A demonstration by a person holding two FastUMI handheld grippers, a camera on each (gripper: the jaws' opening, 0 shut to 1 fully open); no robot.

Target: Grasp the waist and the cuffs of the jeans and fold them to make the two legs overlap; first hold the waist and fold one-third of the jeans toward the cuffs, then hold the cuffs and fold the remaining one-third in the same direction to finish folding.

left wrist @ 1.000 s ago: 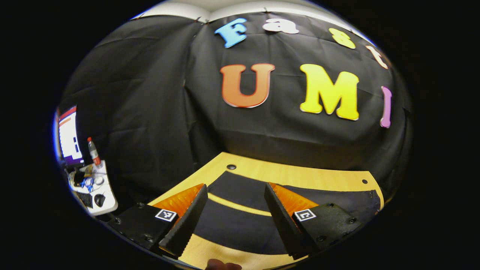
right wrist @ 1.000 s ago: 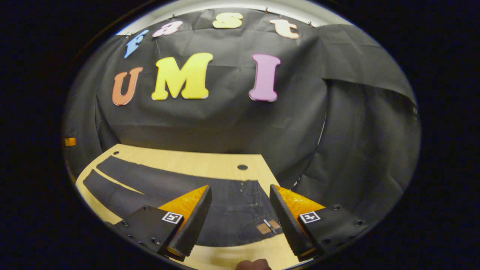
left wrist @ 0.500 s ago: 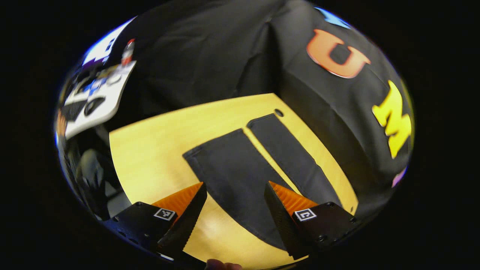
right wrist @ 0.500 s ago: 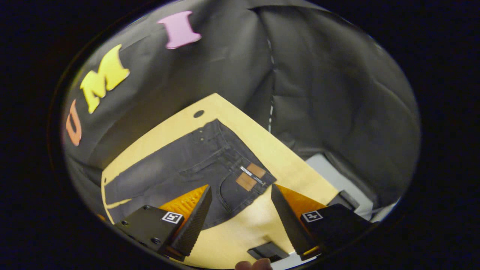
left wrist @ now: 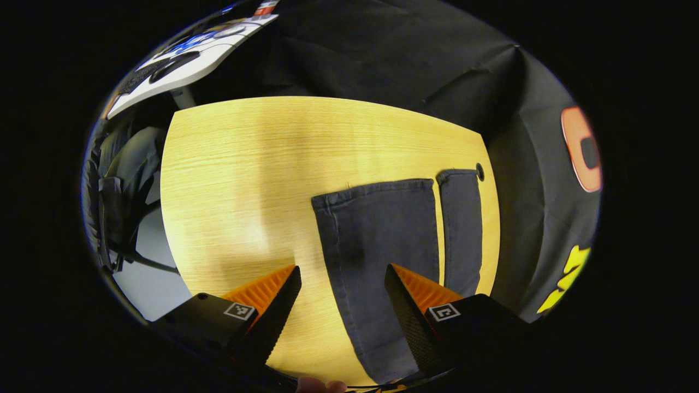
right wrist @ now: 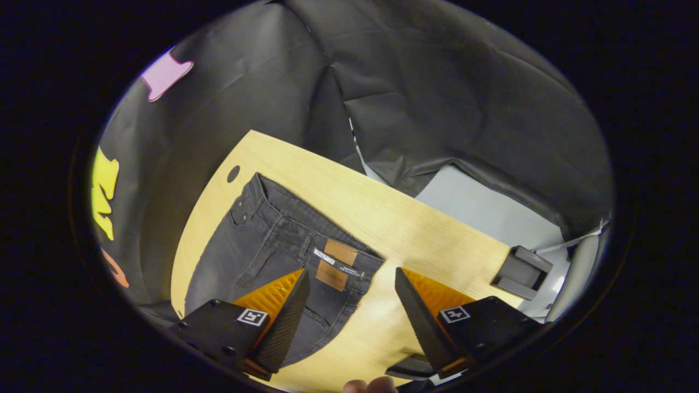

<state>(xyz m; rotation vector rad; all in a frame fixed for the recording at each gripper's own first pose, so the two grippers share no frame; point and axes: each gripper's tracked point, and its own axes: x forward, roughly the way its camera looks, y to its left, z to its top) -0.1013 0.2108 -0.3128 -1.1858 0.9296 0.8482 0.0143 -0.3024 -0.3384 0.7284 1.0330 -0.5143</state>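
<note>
We find the jeans (left wrist: 382, 240) lying flat on the wooden table (left wrist: 235, 180), legs apart, cuffs in the left gripper view, waist (right wrist: 311, 240) in the right gripper view. The left gripper (left wrist: 341, 316) and right gripper (right wrist: 349, 322) both hover above the denim, spread wide, grasping nothing.

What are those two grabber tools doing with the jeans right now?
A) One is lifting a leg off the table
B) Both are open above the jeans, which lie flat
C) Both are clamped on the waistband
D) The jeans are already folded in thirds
B: the left gripper is open over the jeans legs, the right gripper over the waist, and the jeans lie flat on the table.
</note>
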